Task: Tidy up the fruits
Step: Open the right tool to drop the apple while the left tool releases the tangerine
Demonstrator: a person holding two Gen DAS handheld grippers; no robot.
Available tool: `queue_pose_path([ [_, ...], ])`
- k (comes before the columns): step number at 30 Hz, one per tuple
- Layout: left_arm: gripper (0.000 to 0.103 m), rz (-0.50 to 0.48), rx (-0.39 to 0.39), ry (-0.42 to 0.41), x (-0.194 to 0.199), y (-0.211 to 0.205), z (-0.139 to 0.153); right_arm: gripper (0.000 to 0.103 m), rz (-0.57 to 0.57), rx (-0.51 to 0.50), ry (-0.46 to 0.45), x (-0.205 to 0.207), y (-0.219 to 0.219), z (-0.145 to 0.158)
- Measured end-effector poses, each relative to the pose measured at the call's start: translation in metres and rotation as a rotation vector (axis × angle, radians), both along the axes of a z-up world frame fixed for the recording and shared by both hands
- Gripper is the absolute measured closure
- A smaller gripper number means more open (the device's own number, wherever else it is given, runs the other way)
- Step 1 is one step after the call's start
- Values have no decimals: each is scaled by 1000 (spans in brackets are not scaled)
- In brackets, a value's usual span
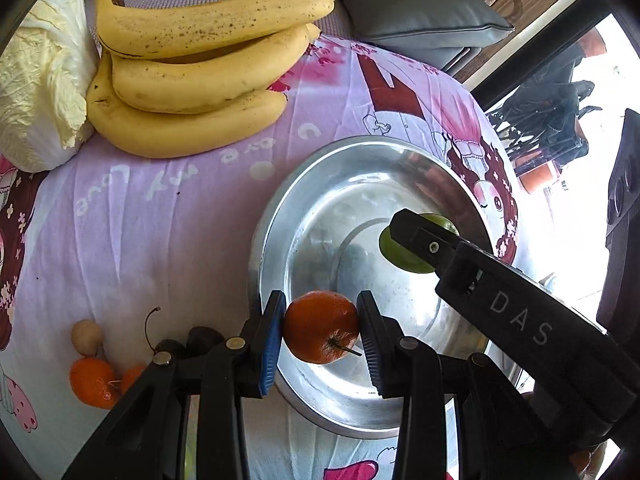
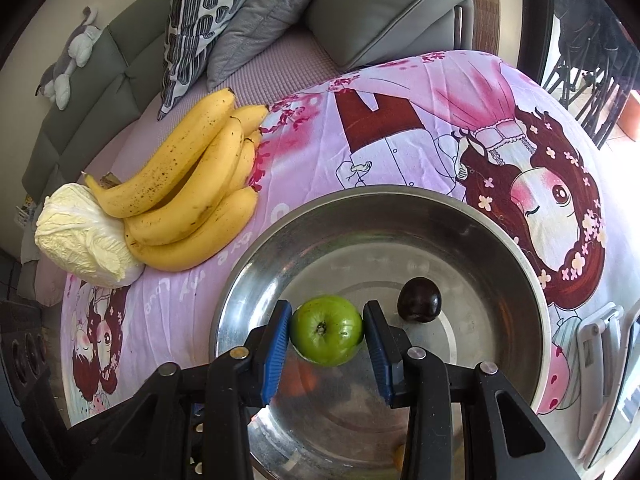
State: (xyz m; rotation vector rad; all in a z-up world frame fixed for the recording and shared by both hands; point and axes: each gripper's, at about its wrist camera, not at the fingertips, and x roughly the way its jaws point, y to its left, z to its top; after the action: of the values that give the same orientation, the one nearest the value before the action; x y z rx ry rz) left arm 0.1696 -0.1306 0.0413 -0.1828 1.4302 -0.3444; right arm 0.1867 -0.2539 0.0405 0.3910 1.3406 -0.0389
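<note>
- Leftmost, a pale cabbage (image 1: 40, 80) is lying against a bunch of bananas (image 1: 192, 76) at the far side of the pink printed cloth (image 1: 160, 216); both are sitting well apart from my grippers.
- Nearer to me on the left, a small cluster of loose fruit is resting on the cloth: a beige round one (image 1: 87, 335), a small orange (image 1: 93, 382) and two dark cherries (image 1: 188, 344), the cherries half hidden behind my left gripper's frame.
- I am gripping an orange fruit (image 1: 321, 326) in my left gripper (image 1: 321, 330), its blue pads pressing on both sides, above the near left rim of the steel bowl (image 1: 280, 216).
- I am clamping a green apple (image 2: 327, 330) in my right gripper (image 2: 327, 332) over the bowl's middle; in the left wrist view that gripper's black arm is crossing the bowl's right side and covering most of the apple.
- A dark plum (image 2: 419, 299) is lying inside the bowl, just right of the apple and apart from it.
- Open bowl floor is showing behind and between the two held fruits; bare cloth is stretching between the bowl and the bananas.
- Grey cushions (image 2: 360, 8) are lining the cloth's far edge, and a white stand (image 2: 600, 360) is standing at the right edge, cut off by the frame.
- Bright light at the far right is washing out whatever is beyond the cloth.
</note>
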Motion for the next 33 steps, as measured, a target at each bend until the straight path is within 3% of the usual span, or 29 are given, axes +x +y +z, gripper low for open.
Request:
queue_pose_path([
  [8,65,1,9,35,1,-2,-6,63,5,-10,31,0,0,-7],
  [20,65,37,-5,20,4,12,8,61,5,-6,9,-1,-1,0],
  [33,65,289,67,19,28,97,8,61,49,-21,45,1,13,-4],
])
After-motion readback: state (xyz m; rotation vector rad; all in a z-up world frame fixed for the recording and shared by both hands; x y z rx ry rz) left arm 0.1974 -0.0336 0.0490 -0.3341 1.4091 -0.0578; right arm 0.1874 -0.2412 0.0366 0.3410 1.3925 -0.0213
